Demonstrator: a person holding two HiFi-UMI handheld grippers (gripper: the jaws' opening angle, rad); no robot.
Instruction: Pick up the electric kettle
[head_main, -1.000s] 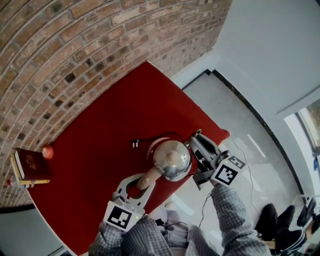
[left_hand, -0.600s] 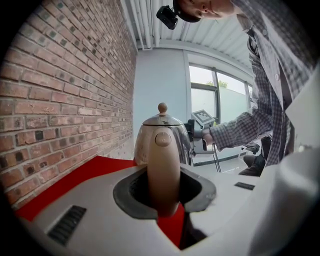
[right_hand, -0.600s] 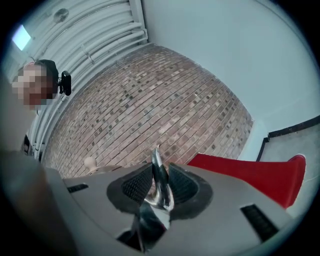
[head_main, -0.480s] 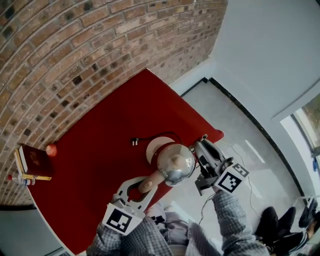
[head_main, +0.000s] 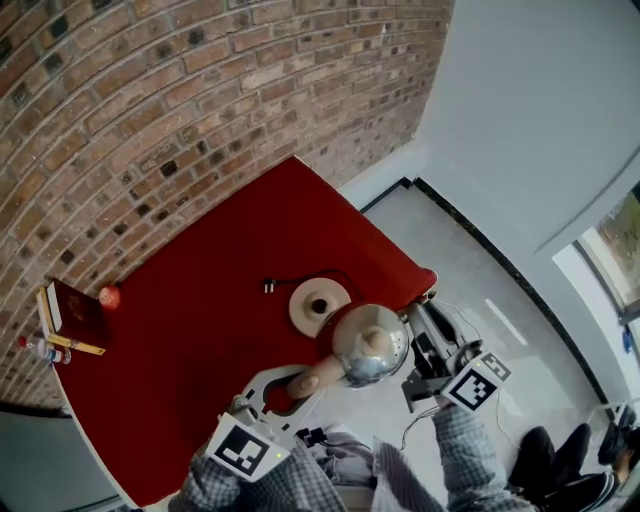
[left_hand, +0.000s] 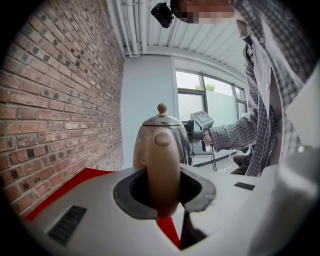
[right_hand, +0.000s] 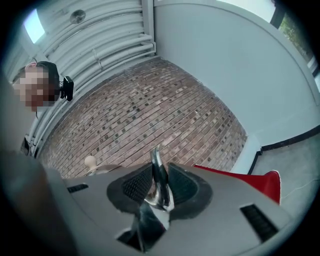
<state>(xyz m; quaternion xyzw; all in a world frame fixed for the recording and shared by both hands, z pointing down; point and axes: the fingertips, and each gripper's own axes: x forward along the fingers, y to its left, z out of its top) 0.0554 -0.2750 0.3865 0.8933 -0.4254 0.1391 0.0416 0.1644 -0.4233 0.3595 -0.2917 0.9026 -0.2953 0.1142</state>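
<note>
The steel electric kettle (head_main: 370, 345) hangs in the air over the table's near right edge, off its round cream base (head_main: 319, 305). My left gripper (head_main: 300, 383) is shut on the kettle's tan handle (left_hand: 163, 170), which stands upright between the jaws in the left gripper view. My right gripper (head_main: 415, 335) is shut on the kettle's metal spout (right_hand: 159, 182), and the pads press on it from both sides. The lid knob (right_hand: 90, 161) peeks over the jaw in the right gripper view. The base stays on the red table (head_main: 200, 300).
A black cord with its plug (head_main: 270, 287) runs from the base. A book (head_main: 75, 315), a red apple (head_main: 109, 296) and a small bottle (head_main: 40, 350) sit at the table's far left. The brick wall (head_main: 200, 100) borders the table; grey floor (head_main: 500, 280) lies to the right.
Both grippers have lifted the kettle off its base and carried it right, toward the table's edge. The round base, covered before, now shows bare.
</note>
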